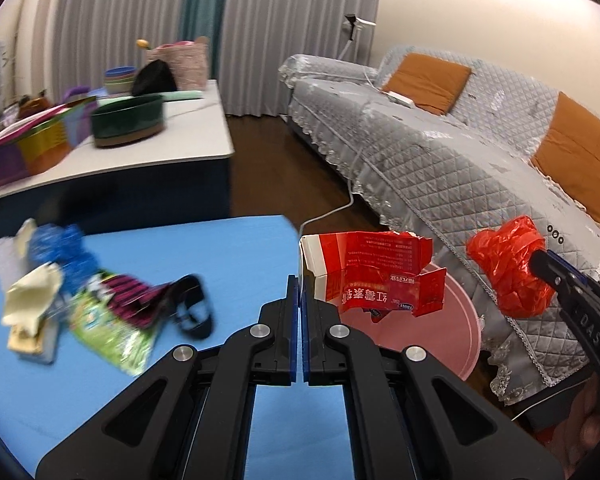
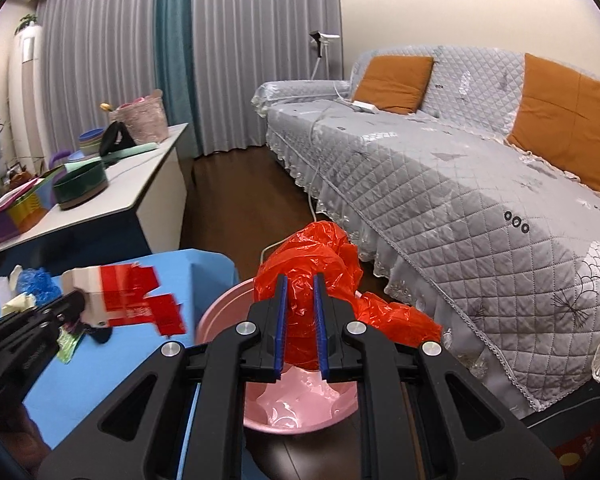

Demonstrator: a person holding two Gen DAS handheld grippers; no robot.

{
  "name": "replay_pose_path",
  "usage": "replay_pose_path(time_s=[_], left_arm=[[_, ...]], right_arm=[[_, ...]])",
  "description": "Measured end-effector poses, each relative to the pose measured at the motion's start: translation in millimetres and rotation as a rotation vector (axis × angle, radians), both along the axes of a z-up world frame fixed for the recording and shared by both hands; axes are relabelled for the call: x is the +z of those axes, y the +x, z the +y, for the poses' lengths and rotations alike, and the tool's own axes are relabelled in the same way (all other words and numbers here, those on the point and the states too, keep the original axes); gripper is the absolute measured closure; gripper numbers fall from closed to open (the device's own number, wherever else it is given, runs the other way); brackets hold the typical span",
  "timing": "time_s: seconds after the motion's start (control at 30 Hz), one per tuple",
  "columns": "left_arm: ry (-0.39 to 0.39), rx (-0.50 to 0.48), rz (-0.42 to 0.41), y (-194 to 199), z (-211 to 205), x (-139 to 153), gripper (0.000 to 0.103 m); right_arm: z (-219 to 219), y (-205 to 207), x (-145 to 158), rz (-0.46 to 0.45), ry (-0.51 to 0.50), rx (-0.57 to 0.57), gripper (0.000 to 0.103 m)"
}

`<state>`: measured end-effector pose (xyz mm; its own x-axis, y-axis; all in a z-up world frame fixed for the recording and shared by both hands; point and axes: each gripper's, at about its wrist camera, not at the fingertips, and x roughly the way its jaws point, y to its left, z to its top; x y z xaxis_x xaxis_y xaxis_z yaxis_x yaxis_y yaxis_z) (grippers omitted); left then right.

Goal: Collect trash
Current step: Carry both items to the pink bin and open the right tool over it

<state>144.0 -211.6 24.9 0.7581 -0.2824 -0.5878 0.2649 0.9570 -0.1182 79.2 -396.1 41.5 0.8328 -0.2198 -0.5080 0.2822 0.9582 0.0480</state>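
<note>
Left gripper [image 1: 300, 280] jaws clamped on torn red carton [image 1: 374, 274]; right gripper [image 2: 300, 292] jaws clamped on red plastic bag [image 2: 320, 264], pink basin [image 2: 300, 404] below.

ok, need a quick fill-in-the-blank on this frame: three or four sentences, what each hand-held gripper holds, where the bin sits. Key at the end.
1. The left hand-held gripper is shut on a torn red and white ____.
2. The right hand-held gripper is clamped on a crumpled red plastic ____.
3. The pink basin stands on the floor between the blue table and the ____.
4. The wrappers left on the blue table lie on the ____ side of the left wrist view.

Missing words: carton; bag; sofa; left
</note>
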Motion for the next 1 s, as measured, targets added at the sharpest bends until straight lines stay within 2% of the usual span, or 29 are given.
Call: replay_pose_path(time_s=[0.2,0.43,0.53,0.57,0.6,0.63,0.67,0.7,0.77,1.0], left_arm=[[0.036,-0.032,0.018,26,-33,-11,0.102],[0.068,-0.05,0.036,45,-50,-18,0.102],[0.07,-0.078,0.05,50,-57,-19,0.099],[0.073,-0.078,0.053,52,-59,-19,0.096],[0.075,-0.075,0.055,52,-59,-19,0.083],[0.073,-0.069,0.051,52,-58,-19,0.069],[0.068,-0.058,0.041,51,-55,-17,0.066],[0.068,-0.053,0.039,51,-54,-16,0.065],[0.064,-0.042,0.041,51,-50,-15,0.065],[0.045,-0.005,0.038,45,-30,-5,0.065]], right_arm=[[-15,12,-8,0.017,0.027,-0.026,0.09],[-25,24,-15,0.035,0.065,-0.038,0.089],[-26,29,-17,0.048,0.061,-0.042,0.082],[-26,30,-18,0.051,0.059,-0.051,0.074],[-26,30,-18,0.05,0.062,-0.055,0.065],[-27,30,-18,0.048,0.064,-0.057,0.063],[-26,30,-17,0.047,0.064,-0.061,0.057],[-27,30,-17,0.046,0.062,-0.064,0.052],[-25,29,-16,0.041,0.058,-0.067,0.049],[-19,25,-8,0.019,0.048,-0.072,0.047]])
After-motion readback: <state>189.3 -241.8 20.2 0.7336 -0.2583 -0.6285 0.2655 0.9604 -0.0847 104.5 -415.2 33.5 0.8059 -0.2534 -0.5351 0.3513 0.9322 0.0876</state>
